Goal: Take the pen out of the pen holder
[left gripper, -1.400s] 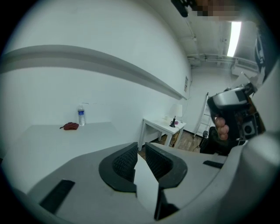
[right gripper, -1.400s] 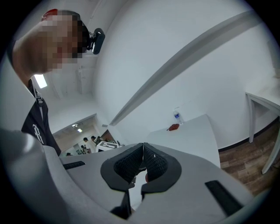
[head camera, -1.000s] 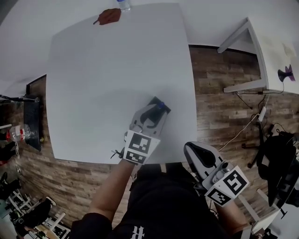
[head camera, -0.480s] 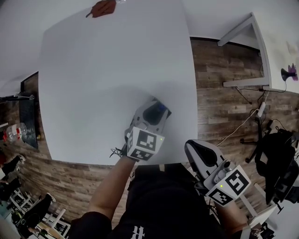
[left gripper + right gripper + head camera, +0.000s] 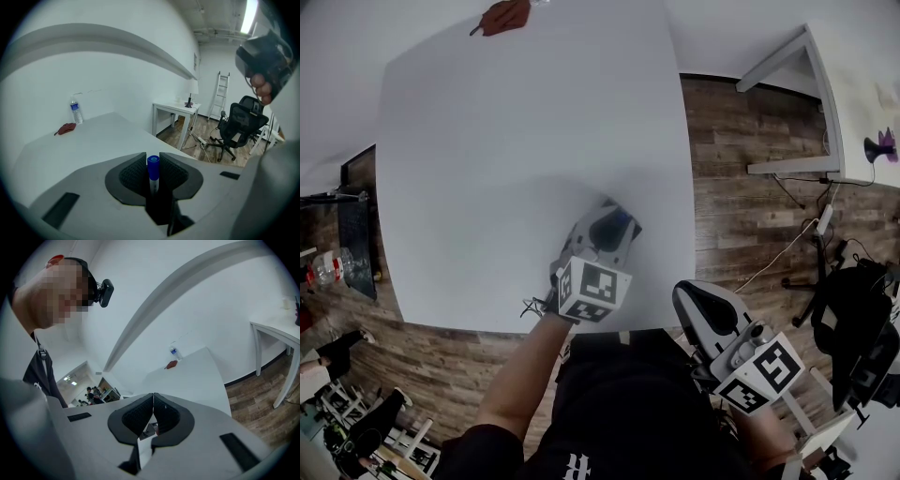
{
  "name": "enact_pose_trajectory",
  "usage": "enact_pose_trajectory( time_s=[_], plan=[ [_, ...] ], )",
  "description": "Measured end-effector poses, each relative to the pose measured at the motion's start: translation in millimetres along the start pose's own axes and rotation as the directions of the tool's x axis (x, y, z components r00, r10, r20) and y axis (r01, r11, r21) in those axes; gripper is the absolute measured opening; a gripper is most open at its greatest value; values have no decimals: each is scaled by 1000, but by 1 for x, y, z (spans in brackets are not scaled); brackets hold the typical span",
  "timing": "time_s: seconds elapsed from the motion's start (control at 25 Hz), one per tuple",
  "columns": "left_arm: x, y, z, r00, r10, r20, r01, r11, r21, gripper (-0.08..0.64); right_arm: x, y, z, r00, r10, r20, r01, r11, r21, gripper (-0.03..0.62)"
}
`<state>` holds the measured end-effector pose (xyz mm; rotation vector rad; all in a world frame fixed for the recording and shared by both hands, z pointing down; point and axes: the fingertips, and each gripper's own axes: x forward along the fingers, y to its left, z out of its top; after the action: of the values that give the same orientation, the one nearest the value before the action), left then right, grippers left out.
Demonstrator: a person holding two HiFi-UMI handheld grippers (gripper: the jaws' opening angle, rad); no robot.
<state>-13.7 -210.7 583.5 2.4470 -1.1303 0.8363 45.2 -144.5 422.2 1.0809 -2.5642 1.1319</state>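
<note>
A white pen with a blue cap (image 5: pixel 153 163) stands upright between the pads of my left gripper (image 5: pixel 153 177). The jaws are closing and the pads meet the cap on both sides. In the head view that gripper (image 5: pixel 614 223) hangs over the black pen holder (image 5: pixel 626 225) near the white table's front right corner. Most of the holder is hidden under the jaws. My right gripper (image 5: pixel 692 298) is off the table's front edge, above the person's lap. It is shut with nothing in it, and its pads touch (image 5: pixel 153 411).
A reddish cloth (image 5: pixel 504 16) and a water bottle (image 5: pixel 75 111) lie at the table's far end. To the right are a wooden floor, a white side table (image 5: pixel 811 103), cables and a black office chair (image 5: pixel 858 319). The table's right edge (image 5: pixel 689 216) runs close to the holder.
My left gripper has come down over the holder. The blue cap, which showed just beyond the jaws a second ago, now sits between them. The right gripper has hardly moved.
</note>
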Motion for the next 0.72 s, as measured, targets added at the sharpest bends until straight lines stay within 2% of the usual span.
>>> enact_pose_trajectory(
  time_s=[0.08,0.44,0.72],
  plan=[
    [1,2,-1,1000,14,-3,-14,1000,7,72,0,0,1,1000,-1,3,1,1000,-1,15],
    [0,3,0,1000,10,-1,-10,1000,6,67,-6,1,6,1000,-3,23,3,1000,-11,15],
    [-14,1,19,999,17,37,-18,999,26,67,-9,6,12,999,20,47,-19,1000,-23,15]
  ],
)
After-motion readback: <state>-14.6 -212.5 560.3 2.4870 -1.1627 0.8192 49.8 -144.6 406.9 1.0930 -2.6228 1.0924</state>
